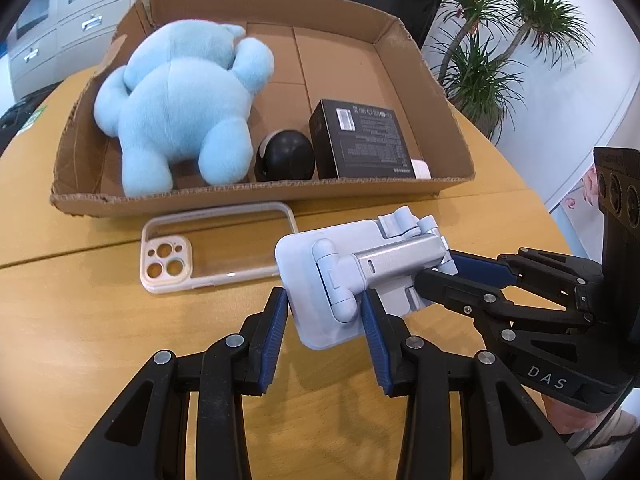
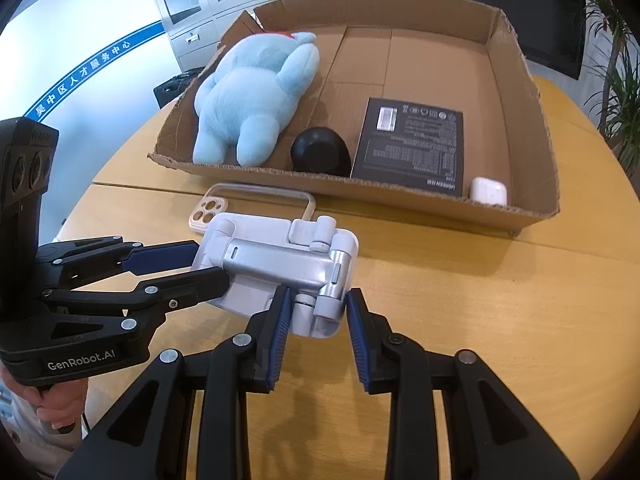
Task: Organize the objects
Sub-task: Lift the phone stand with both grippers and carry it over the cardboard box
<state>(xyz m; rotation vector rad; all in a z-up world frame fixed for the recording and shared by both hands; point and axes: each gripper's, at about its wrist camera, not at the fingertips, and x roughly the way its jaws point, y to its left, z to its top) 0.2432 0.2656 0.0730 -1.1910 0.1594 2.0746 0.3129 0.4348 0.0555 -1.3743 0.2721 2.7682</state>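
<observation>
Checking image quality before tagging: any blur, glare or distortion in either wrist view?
Left wrist: sharp, strong fisheye bending of the cardboard box, dark vignette corners, soft shadow under the phone stand. Right wrist: equally sharp, table edge curved, bright wash on the wall at left, no motion blur.

Plush toy (image 1: 180, 108), ball (image 1: 285, 155), packet (image 1: 362, 140) in box (image 1: 248, 196); phone case (image 1: 216, 246) before it

Office interior: grey filing cabinets (image 1: 60, 36), wooden desk (image 1: 100, 320), potted palm (image 1: 492, 60), dark wall screen (image 2: 520, 12), blue-striped signage wall (image 2: 80, 72).
</observation>
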